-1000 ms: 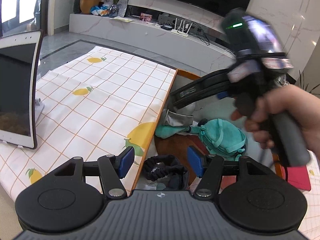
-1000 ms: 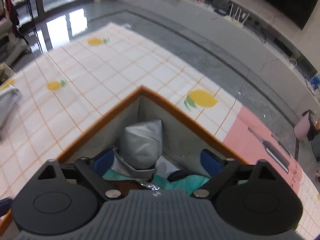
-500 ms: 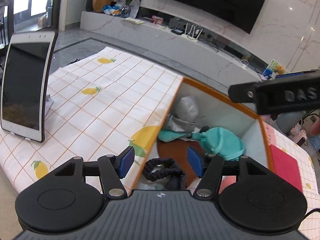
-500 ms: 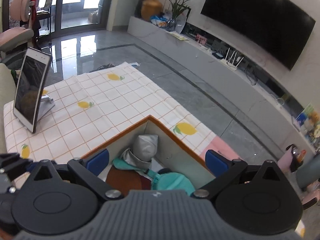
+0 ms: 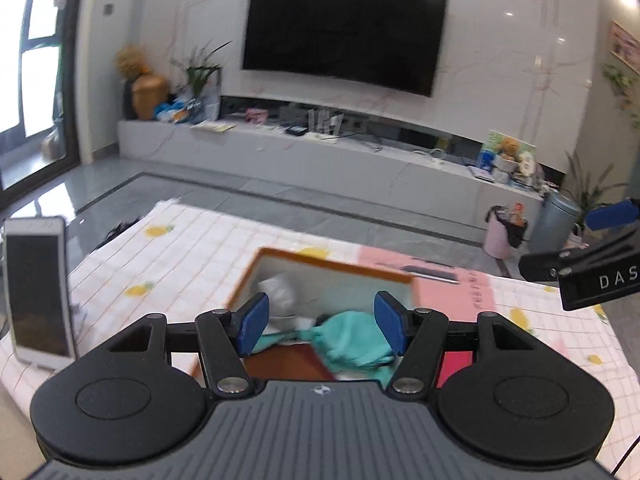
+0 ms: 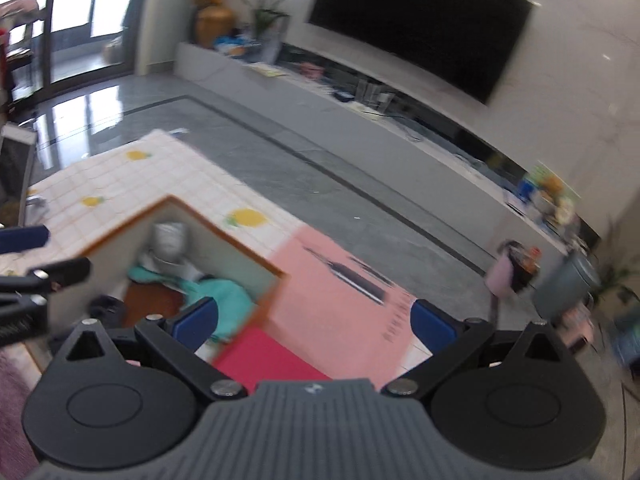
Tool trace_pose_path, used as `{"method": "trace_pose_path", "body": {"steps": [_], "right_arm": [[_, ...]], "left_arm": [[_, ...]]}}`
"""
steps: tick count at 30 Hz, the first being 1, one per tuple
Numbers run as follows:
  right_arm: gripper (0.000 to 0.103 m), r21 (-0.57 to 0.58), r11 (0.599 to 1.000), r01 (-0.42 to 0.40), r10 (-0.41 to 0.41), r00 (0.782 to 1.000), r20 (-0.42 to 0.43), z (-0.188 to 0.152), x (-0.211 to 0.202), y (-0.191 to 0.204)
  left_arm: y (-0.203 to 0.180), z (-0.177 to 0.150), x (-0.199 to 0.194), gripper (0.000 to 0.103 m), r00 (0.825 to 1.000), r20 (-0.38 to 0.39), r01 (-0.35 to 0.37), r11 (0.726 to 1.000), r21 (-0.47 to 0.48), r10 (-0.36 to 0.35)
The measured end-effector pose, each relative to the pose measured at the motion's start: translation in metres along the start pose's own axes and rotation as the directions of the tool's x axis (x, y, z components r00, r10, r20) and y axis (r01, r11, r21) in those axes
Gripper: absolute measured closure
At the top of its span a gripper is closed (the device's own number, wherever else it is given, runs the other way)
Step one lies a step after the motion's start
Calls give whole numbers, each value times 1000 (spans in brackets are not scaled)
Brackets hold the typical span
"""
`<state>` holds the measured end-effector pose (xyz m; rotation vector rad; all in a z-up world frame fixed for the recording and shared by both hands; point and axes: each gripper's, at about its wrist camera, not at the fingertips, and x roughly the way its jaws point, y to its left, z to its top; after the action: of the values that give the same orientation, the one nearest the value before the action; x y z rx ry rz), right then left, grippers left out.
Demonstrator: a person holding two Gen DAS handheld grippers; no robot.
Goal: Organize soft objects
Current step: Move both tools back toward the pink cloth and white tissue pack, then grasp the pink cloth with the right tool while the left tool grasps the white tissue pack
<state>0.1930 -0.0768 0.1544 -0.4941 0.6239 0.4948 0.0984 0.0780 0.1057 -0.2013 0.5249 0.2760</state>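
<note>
Down at lower centre, our left gripper (image 5: 320,322) and right gripper (image 6: 314,322) have both pulled up and back from the box (image 5: 332,266), fingers wide open, empty. Teal pouch (image 5: 354,342) and grey bundle (image 6: 170,242) sit inside, so we're probably about done.

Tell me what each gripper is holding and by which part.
Nothing is held. The left gripper and right gripper are both open and empty, above the box with the teal bag inside.
</note>
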Motion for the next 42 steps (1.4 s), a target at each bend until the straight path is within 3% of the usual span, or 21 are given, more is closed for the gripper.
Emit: {"method": "trace_pose_path", "body": {"steps": [5, 10, 16, 20, 23, 27, 29, 31, 34, 38, 42], "right_arm": [[3, 129, 988, 81, -75, 996, -52, -42, -4, -60], [3, 372, 919, 129, -80, 986, -144, -100, 4, -125], [3, 565, 795, 221, -86, 963, -256, -171, 34, -176], [4, 665, 701, 257, -60, 951, -304, -208, 74, -196], [22, 728, 629, 272, -22, 942, -334, -231, 109, -207], [26, 841, 500, 207, 106, 949, -296, -256, 155, -220], [27, 871, 462, 169, 155, 951, -267, -261, 176, -222], [28, 854, 491, 169, 101, 963, -249, -257, 185, -222], [31, 768, 603, 216, 36, 954, -297, -246, 203, -220], [30, 674, 701, 235, -29, 953, -303, -241, 213, -207], [32, 637, 737, 225, -40, 956, -290, -240, 219, -203]], "left_arm": [[-55, -2, -2, 32, 997, 6, 74, 995, 67, -75], [-109, -20, 1, 32, 987, 7, 158, 978, 137, -160], [-164, -59, 22, 32, 972, -37, 233, 952, 197, -231], [-185, -87, 42, 32, 952, -37, 307, 940, 147, -305], [-199, -106, 57, 32, 944, -79, 330, 928, 175, -321], [-213, -128, 75, 32, 936, -90, 352, 906, 235, -340], [-219, -138, 82, 31, 926, -95, 376, 889, 260, -364], [-225, -146, 88, 31, 930, -112, 368, 884, 289, -351], [-227, -155, 90, 31, 947, -64, 318, 885, 339, -316], [-232, -163, 85, 30, 949, -38, 302, 874, 381, -312], [-234, -160, 81, 30, 946, -39, 315, 882, 351, -322]]}}
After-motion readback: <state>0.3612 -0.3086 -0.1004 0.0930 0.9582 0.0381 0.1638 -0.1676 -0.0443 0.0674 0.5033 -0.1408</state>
